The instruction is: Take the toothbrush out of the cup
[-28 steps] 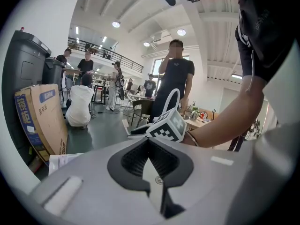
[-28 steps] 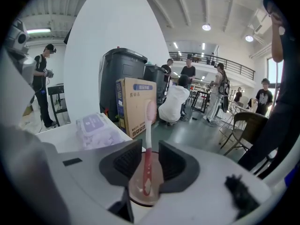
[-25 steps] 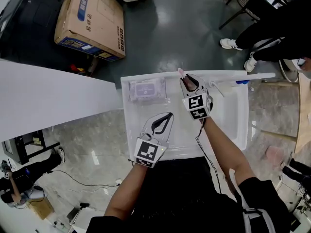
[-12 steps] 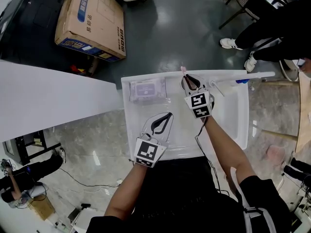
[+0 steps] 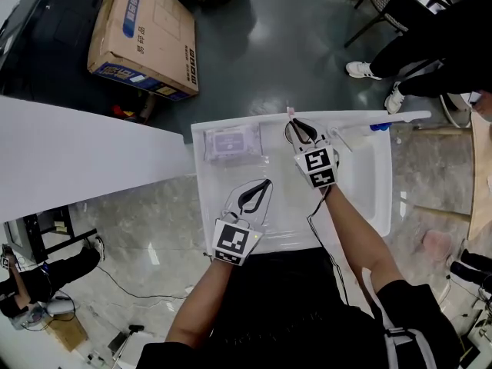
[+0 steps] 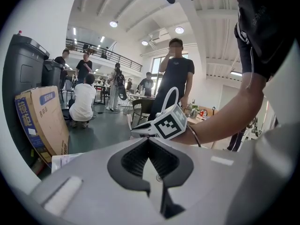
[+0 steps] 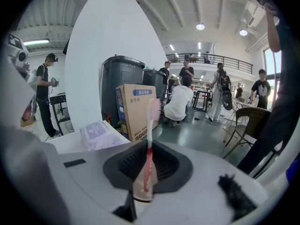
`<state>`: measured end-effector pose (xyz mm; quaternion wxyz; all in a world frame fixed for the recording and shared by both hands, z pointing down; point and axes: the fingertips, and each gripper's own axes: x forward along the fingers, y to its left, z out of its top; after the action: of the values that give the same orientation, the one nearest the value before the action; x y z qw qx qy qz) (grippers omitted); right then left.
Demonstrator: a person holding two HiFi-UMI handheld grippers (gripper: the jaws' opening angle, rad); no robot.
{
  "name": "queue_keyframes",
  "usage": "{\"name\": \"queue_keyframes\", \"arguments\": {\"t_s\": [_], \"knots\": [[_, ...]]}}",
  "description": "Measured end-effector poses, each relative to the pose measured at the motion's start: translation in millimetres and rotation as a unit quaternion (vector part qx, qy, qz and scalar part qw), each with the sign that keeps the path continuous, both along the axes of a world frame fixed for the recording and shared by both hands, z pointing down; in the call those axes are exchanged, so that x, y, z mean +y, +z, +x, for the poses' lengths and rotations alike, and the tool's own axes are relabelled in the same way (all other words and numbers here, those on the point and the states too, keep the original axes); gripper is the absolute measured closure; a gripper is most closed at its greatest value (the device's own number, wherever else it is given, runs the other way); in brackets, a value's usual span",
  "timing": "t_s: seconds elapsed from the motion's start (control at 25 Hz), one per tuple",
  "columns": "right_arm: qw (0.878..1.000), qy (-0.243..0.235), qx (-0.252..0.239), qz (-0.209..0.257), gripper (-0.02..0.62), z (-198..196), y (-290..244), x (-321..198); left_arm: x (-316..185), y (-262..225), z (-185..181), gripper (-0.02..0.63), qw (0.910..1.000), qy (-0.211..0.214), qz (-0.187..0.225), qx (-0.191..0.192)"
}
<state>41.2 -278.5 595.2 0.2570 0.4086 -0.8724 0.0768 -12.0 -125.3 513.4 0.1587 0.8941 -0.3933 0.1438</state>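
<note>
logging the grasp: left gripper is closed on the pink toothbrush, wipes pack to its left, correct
Wrong gripper: the right gripper, whose jaws have just been closing, is closed on the pink toothbrush, as the right gripper view shows. The wipes pack is to its left.

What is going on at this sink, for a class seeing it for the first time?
A person works over a white sink with a gripper in each hand. The right gripper has just been closing and is now shut on the pink toothbrush, which stands upright in a translucent cup and is not yet lifted out. The left gripper, shut and empty, hovers over the basin. A pack of wipes lies at the back left.
</note>
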Motion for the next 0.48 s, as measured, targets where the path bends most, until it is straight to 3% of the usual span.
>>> {"name": "queue_keyframes", "arguments": {"t_s": [0.48], "knots": [[0.999, -0.003, -0.023, 0.028, 0.552, 0, -31, 9, 6, -5, 1, 0.597, 1.0000, 0.004, 0.007, -0.001]]}}
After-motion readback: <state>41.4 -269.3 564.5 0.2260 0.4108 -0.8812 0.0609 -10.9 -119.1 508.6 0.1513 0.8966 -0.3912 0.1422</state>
